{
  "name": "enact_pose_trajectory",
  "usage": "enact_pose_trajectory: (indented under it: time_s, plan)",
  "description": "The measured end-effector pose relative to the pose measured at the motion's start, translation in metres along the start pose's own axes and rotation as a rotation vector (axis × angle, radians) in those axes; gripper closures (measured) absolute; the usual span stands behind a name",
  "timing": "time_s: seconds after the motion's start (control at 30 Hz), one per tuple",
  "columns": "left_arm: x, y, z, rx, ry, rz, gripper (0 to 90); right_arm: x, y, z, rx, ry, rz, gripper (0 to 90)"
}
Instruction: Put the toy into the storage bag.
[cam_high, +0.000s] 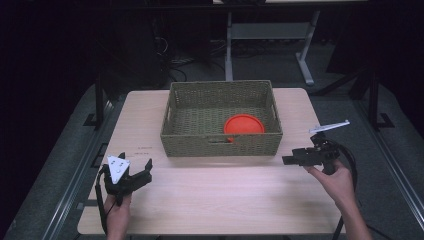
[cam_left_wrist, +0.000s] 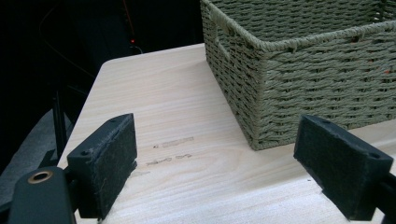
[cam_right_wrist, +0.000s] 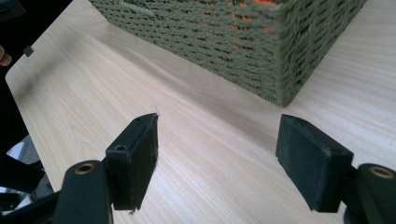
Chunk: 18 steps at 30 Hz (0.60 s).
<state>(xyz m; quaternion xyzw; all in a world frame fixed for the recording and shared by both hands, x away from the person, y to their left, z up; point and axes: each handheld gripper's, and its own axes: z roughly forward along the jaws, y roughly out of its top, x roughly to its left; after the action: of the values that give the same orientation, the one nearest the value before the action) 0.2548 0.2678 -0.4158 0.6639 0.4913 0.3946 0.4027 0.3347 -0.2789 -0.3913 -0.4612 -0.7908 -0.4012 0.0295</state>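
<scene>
Inside the woven basket (cam_high: 172, 134) lies an orange lid (cam_high: 243, 123); both grippers, left gripper (cam_high: 139, 173) and right gripper (cam_high: 287, 160), gape apart, empty.

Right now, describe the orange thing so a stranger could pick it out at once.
Start at the light wooden table and find the green woven basket at its far middle. Inside, against the near wall toward the right, lies a flat round orange disc. It is the basket's sole content and the one bright colour there.

Orange round lid (cam_high: 243, 123) flat inside olive woven basket (cam_high: 172, 117), front right.
</scene>
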Motion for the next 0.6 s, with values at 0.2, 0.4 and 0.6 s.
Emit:
enact_pose_trajectory:
  time_s: [0.2,0.4,0.6]
  plan:
    - [0.000,0.000,0.000,0.004,0.000,0.002,12.7,-0.007,-0.014,-0.002,-0.009,-0.003,0.011,28.7]
    - [-0.001,0.000,0.001,0.002,-0.002,0.004,12.7,-0.013,-0.031,-0.004,-0.023,-0.003,0.023,27.9]
    - [-0.001,0.000,0.001,0.002,-0.003,0.003,12.8,-0.016,-0.046,-0.008,-0.029,-0.007,0.041,27.9]
